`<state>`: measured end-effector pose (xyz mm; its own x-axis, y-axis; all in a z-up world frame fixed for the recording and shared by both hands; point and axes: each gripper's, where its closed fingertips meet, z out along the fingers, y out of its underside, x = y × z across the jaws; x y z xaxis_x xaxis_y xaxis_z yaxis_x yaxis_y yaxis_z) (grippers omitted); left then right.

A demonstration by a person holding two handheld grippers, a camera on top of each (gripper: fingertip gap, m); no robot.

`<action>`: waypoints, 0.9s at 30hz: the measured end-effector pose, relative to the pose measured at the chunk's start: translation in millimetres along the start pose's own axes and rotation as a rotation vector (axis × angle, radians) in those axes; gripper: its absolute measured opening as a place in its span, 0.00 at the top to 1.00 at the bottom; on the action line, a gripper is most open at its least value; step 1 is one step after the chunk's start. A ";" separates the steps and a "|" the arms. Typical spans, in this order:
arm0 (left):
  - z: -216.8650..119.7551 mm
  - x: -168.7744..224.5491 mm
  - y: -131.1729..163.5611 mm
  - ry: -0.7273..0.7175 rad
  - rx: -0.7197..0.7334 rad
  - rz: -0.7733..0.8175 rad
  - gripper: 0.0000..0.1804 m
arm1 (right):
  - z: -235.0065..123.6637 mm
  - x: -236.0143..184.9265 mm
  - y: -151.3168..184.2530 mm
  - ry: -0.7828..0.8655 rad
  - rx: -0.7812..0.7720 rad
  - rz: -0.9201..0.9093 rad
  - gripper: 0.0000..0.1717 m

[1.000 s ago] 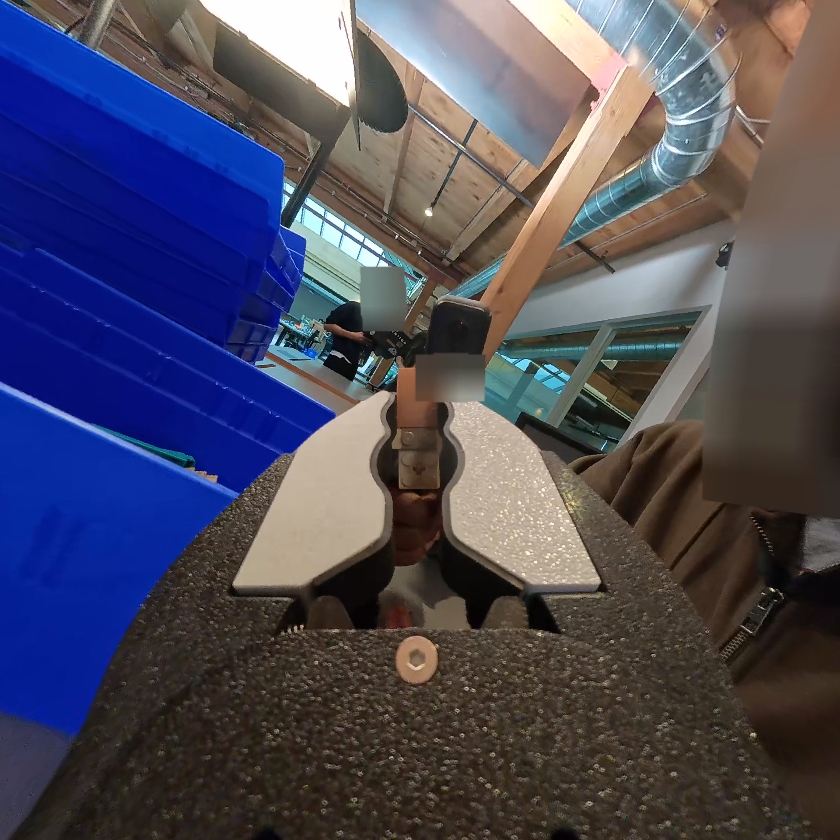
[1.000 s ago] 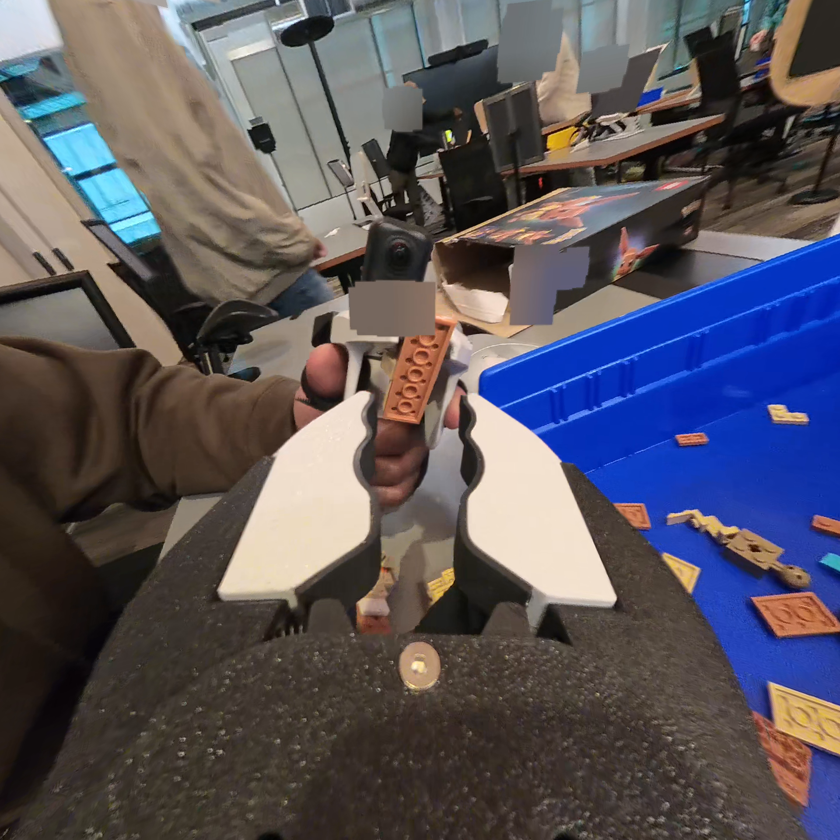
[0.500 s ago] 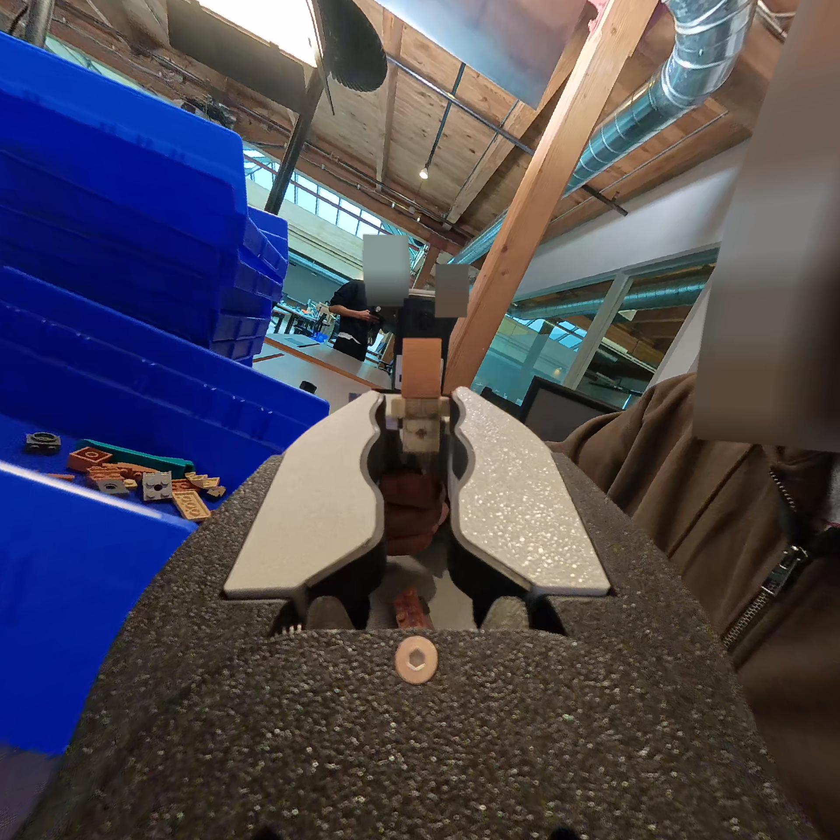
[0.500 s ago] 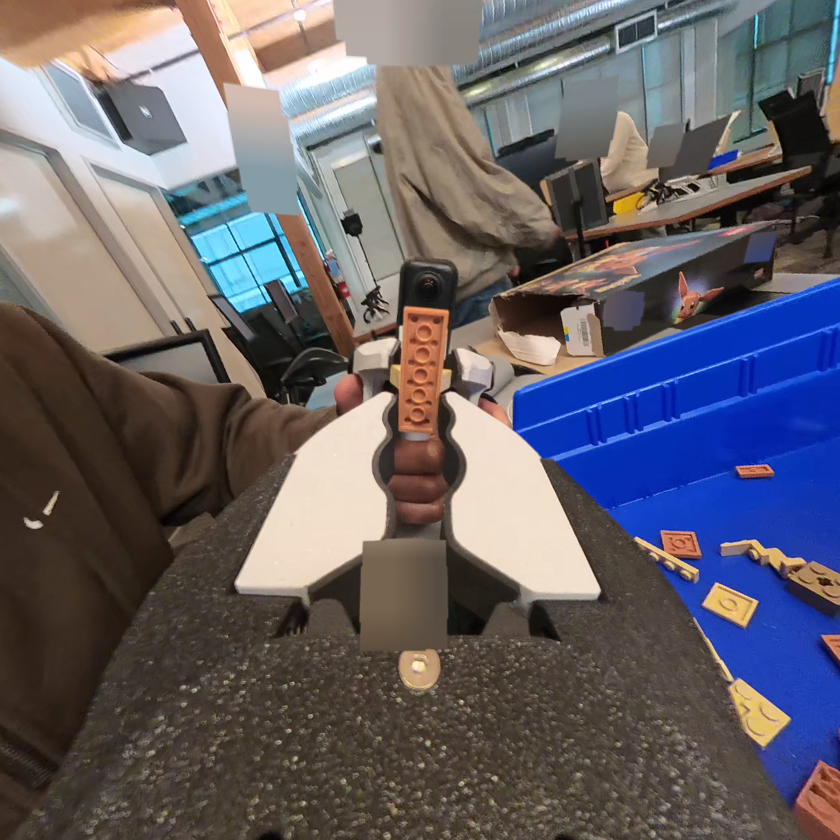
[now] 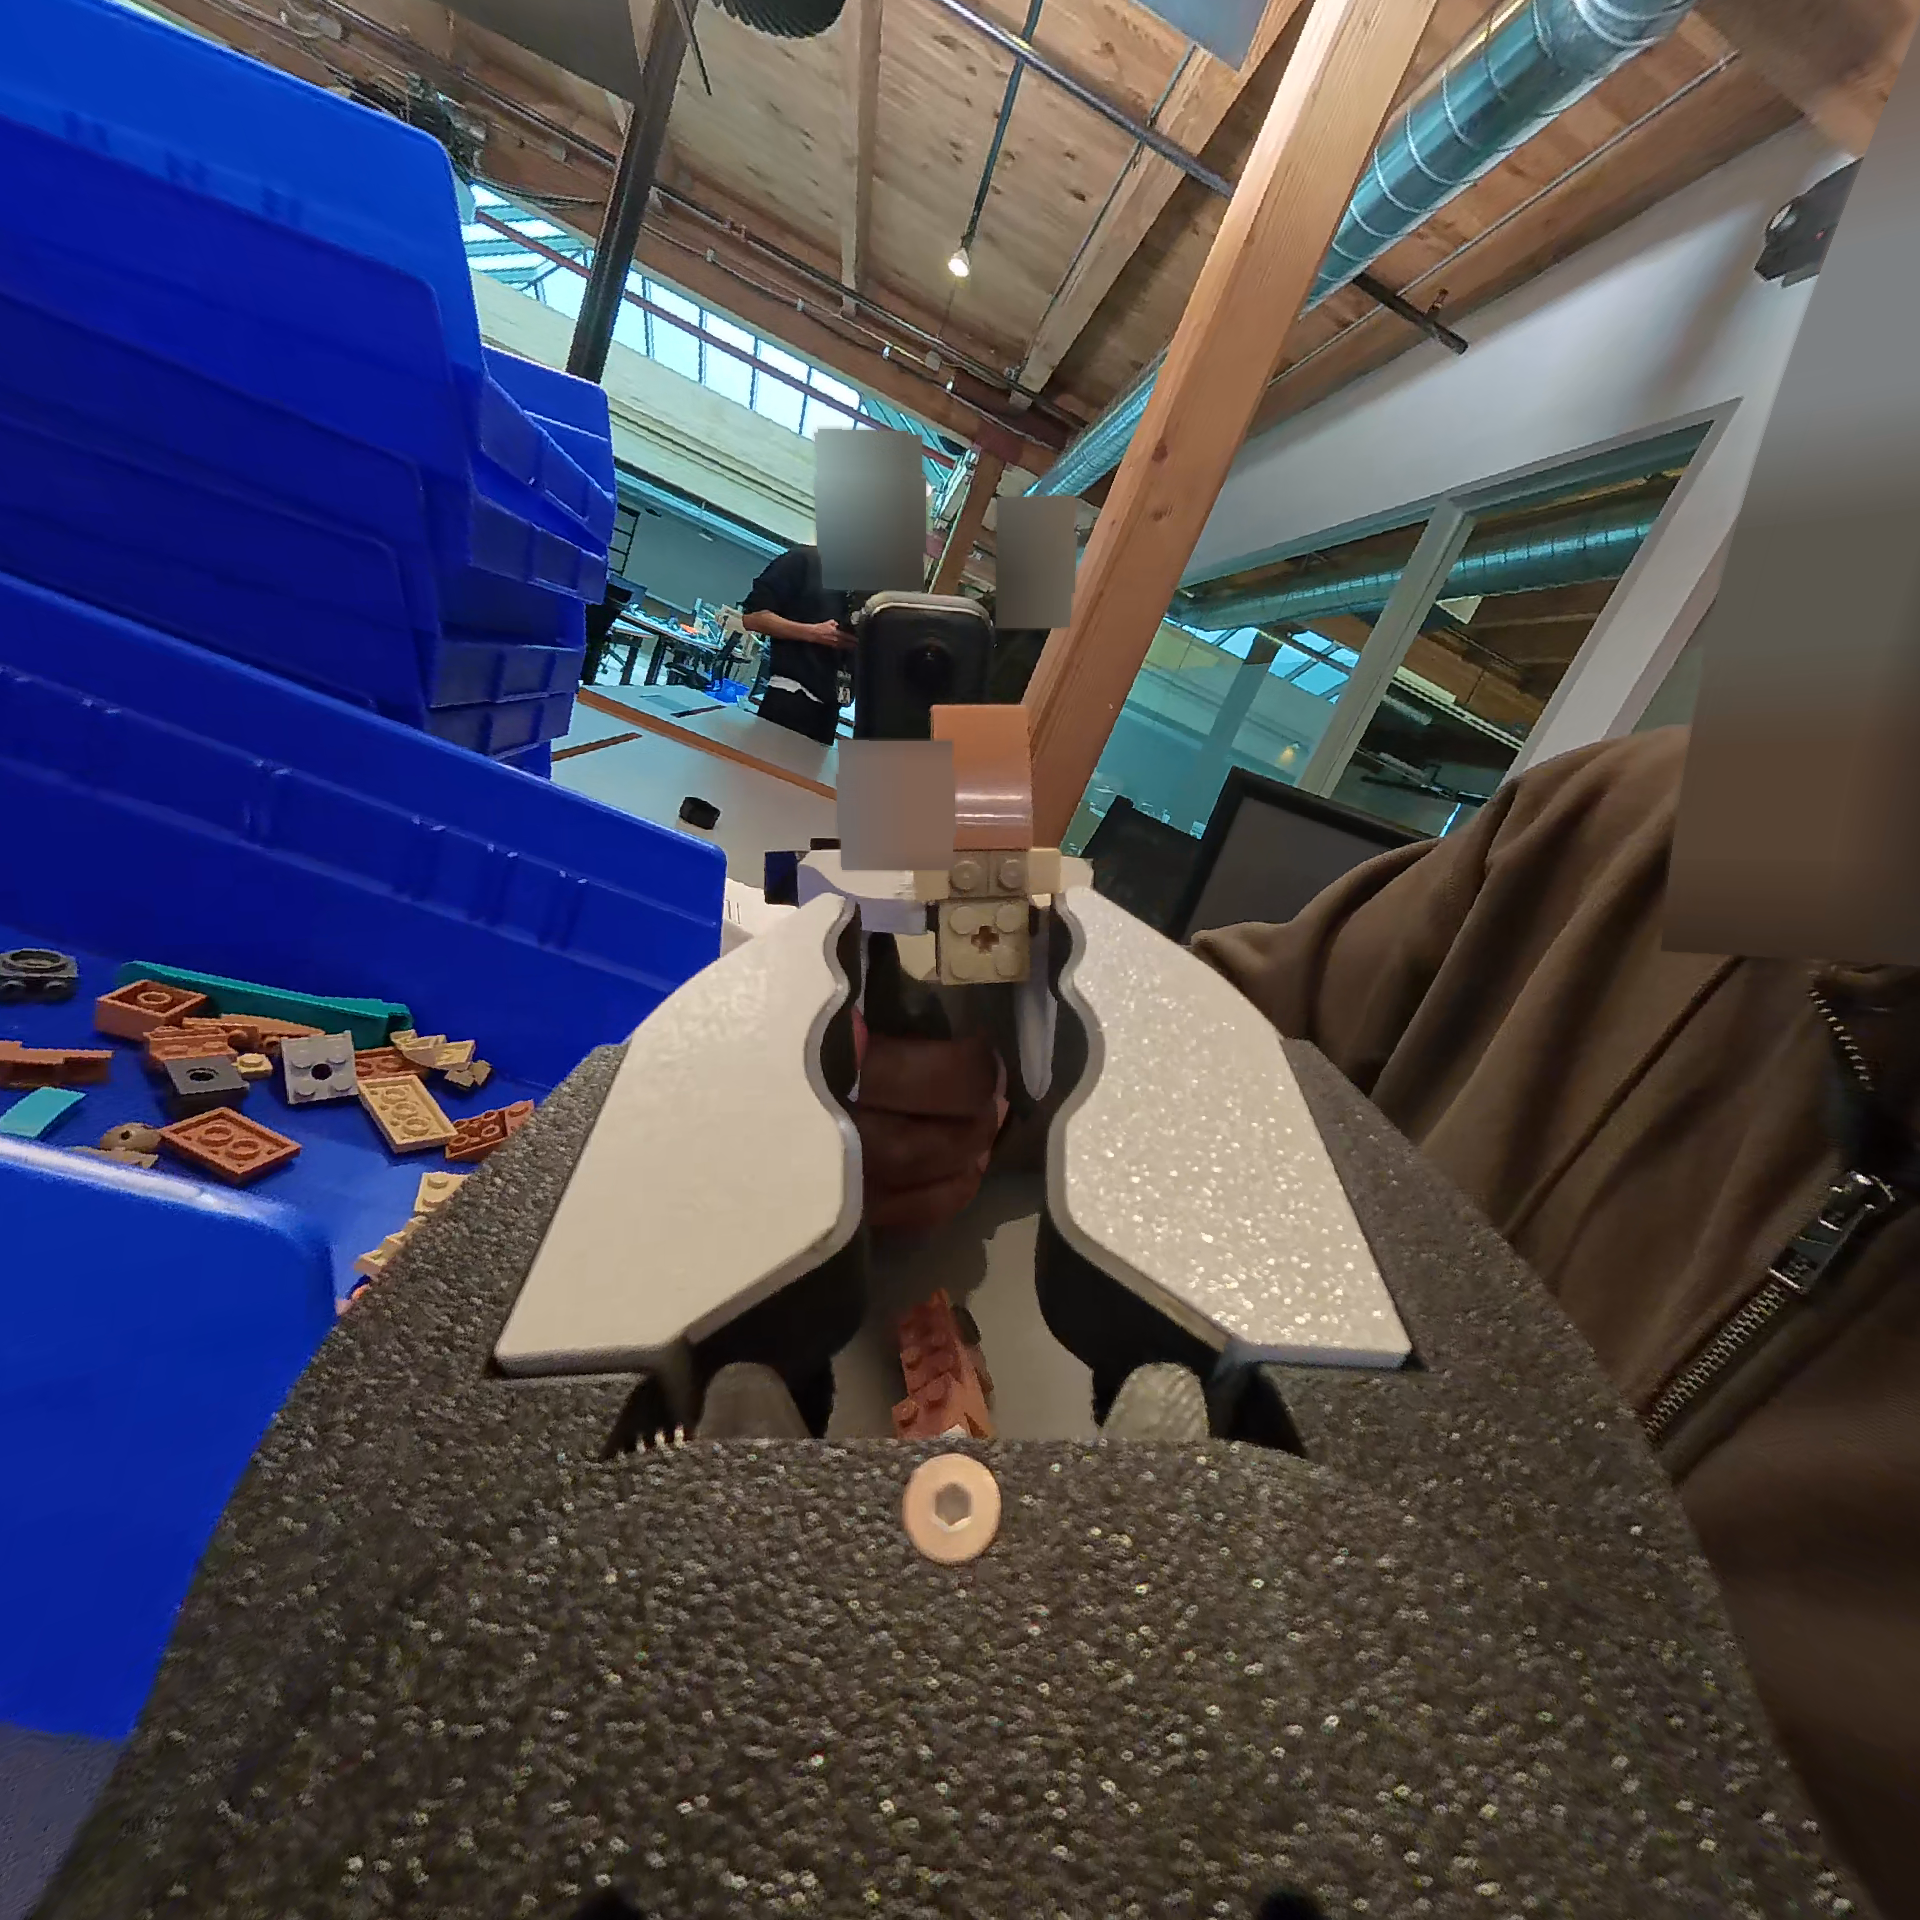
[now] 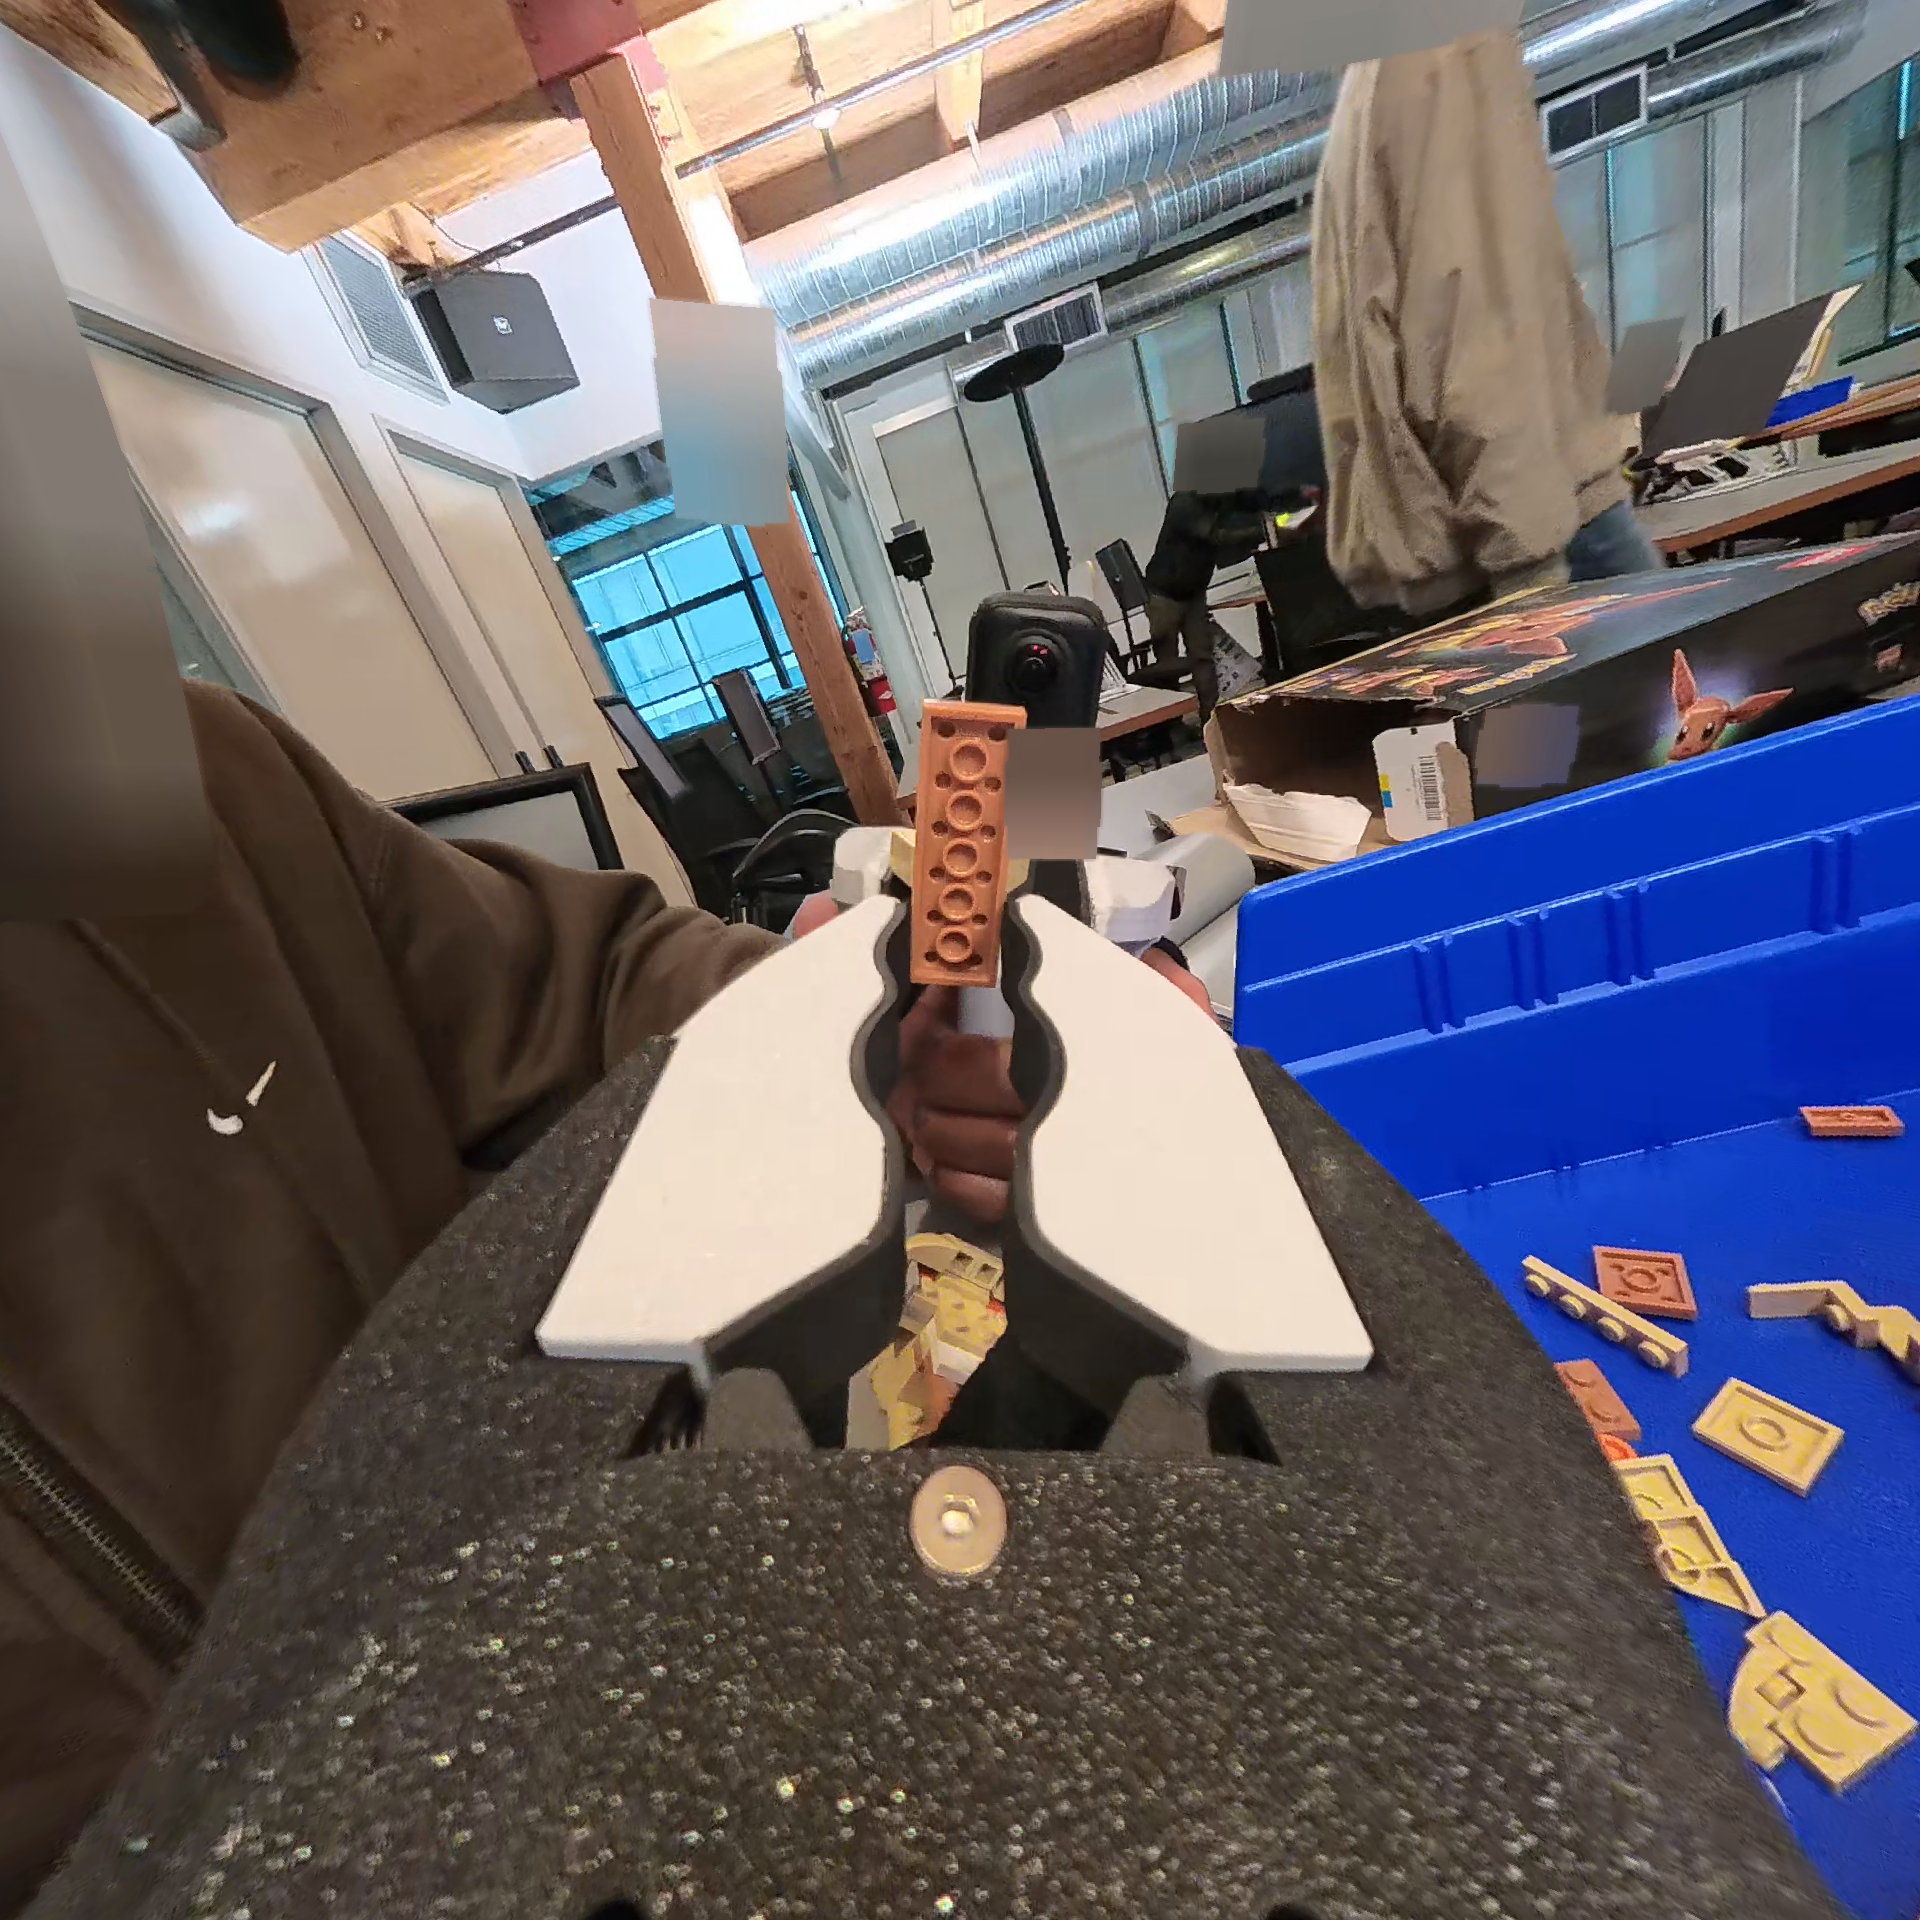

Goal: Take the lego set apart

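My right gripper [image 6: 956, 914] is shut on a long orange-brown plate [image 6: 961, 842], held upright with its underside toward the camera. Small tan bricks [image 5: 982, 935] are fixed to the plate's other face, and the plate [image 5: 992, 779] rises above them in the left wrist view. My left gripper [image 5: 951, 914] faces the right one with its jaws open around these tan bricks. There is a clear gap on the left side, and the pads do not press. The left gripper's white fingers [image 6: 862, 868] show behind the plate in the right wrist view.
A blue bin [image 5: 312, 862] with loose bricks [image 5: 229, 1081] lies at the left; it also shows in the right wrist view [image 6: 1558, 987]. Stacked blue bins [image 5: 208, 416] rise behind. A printed cardboard box [image 6: 1558, 665] lies beyond. A person in a beige jacket [image 6: 1455, 364] stands behind. My two grippers' fingertips are within a few centimetres of each other.
A second ago my left gripper held the brick assembly and my right was open. The right shut on the plate, then the left jaws opened off it. Both views tilted a little.
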<state>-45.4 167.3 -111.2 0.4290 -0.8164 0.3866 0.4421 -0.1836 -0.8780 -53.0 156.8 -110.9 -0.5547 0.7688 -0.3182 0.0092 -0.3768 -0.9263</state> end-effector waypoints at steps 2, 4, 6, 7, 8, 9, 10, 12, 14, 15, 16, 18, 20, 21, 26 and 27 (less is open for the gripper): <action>0.6 1.7 1.0 0.008 -0.005 0.004 0.81 | -0.3 0.1 1.0 0.001 -0.003 -0.005 0.90; 2.1 3.9 2.6 0.014 -0.014 0.007 0.79 | -0.3 1.3 3.2 0.007 -0.011 -0.014 0.90; 3.0 3.8 4.3 0.006 -0.027 0.016 0.78 | -0.3 1.0 4.2 0.005 -0.015 -0.020 0.90; 3.1 3.5 4.5 -0.001 -0.029 0.021 0.79 | -0.1 0.9 5.0 0.005 -0.020 -0.024 0.90; 3.2 3.2 4.1 -0.008 -0.027 0.028 0.79 | 0.2 0.5 6.2 0.003 -0.027 -0.028 0.91; 3.2 3.1 3.6 -0.014 -0.023 0.036 0.80 | 0.7 -0.3 7.8 -0.002 -0.035 -0.030 0.91; 3.1 3.4 3.1 -0.017 -0.020 0.044 0.81 | 1.2 -1.0 9.5 -0.005 -0.042 -0.030 0.91; 3.0 5.7 3.0 -0.021 -0.024 0.077 0.85 | 1.3 -0.4 10.6 -0.005 -0.044 -0.020 0.91; 3.8 5.7 4.0 -0.053 -0.048 0.143 0.85 | 0.6 -0.4 11.2 -0.009 -0.049 -0.017 0.91; 4.0 5.2 4.3 -0.074 -0.065 0.180 0.85 | 0.2 0.1 11.5 -0.004 -0.054 -0.021 0.91; 4.0 4.1 4.4 -0.101 -0.079 0.220 0.85 | -0.3 1.4 11.5 0.006 -0.057 -0.025 0.91; 3.5 0.0 5.1 -0.166 -0.116 0.304 0.85 | -2.0 5.0 11.8 0.031 -0.072 -0.041 0.90; 2.6 -2.5 6.3 -0.213 -0.155 0.393 0.85 | -4.6 7.7 12.4 0.050 -0.091 -0.073 0.90; 2.3 -2.0 6.9 -0.222 -0.168 0.427 0.85 | -6.2 8.3 11.7 0.055 -0.094 -0.093 0.89; 2.0 2.8 12.2 -0.180 -0.198 0.394 0.85 | -12.4 3.1 1.0 0.024 -0.059 -0.126 0.86; 2.0 3.1 13.4 -0.170 -0.197 0.372 0.85 | -13.3 1.0 -1.3 0.012 -0.047 -0.122 0.85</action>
<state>-36.6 163.4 -121.1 0.6608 -0.7480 0.0612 0.0824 -0.0087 -0.9966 -42.6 164.9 -112.7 -0.5444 0.8136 -0.2042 -0.0188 -0.2552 -0.9667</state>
